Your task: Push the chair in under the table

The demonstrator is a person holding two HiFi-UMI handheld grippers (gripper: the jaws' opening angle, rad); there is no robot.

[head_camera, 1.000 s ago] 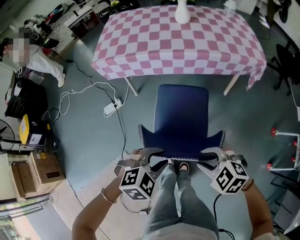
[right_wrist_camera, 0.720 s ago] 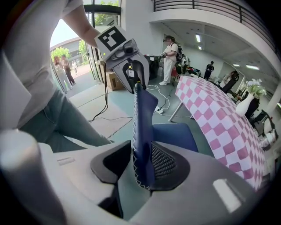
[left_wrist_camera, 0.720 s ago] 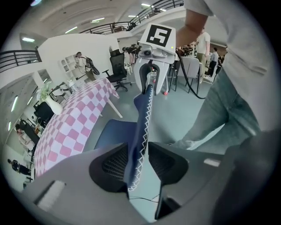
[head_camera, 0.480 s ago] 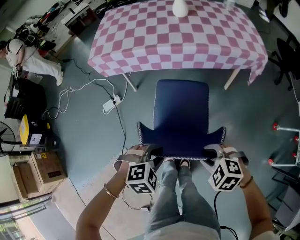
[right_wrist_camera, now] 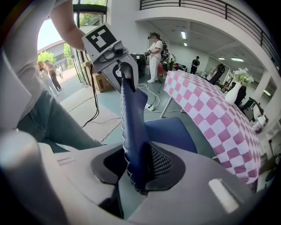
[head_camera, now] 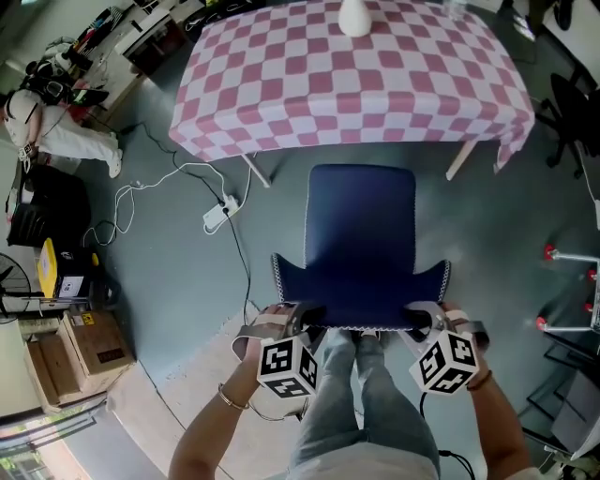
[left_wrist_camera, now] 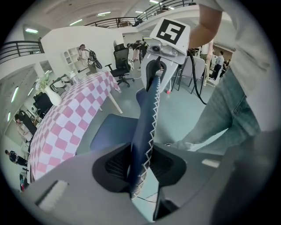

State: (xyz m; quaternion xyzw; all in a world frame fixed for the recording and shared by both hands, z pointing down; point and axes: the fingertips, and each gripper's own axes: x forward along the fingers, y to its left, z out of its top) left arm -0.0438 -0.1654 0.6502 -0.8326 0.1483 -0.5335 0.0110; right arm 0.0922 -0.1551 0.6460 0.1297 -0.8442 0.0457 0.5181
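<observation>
A dark blue chair (head_camera: pixel 361 216) stands pulled out in front of the pink-and-white checked table (head_camera: pixel 356 75), its seat facing the table. My left gripper (head_camera: pixel 305 319) straddles the left end of the backrest's top edge (head_camera: pixel 361 286); my right gripper (head_camera: pixel 422 319) straddles the right end. In the left gripper view the stitched backrest (left_wrist_camera: pixel 147 118) runs between my left gripper's (left_wrist_camera: pixel 140 165) closing jaws, touching both pads. In the right gripper view the backrest (right_wrist_camera: pixel 131 114) sits likewise inside my right gripper (right_wrist_camera: pixel 138 165), whose jaws are also closing on it.
A white vase (head_camera: pixel 354 17) stands on the table's far side. White cables and a power strip (head_camera: pixel 217 214) lie on the floor left of the chair. Cardboard boxes (head_camera: pixel 94 342) sit at far left, a black office chair (head_camera: pixel 572 112) at right. The person's legs (head_camera: pixel 361 403) are behind the backrest.
Both grippers have come down over the backrest's top edge, and their jaws have narrowed around it. The chair has stayed where it was.
</observation>
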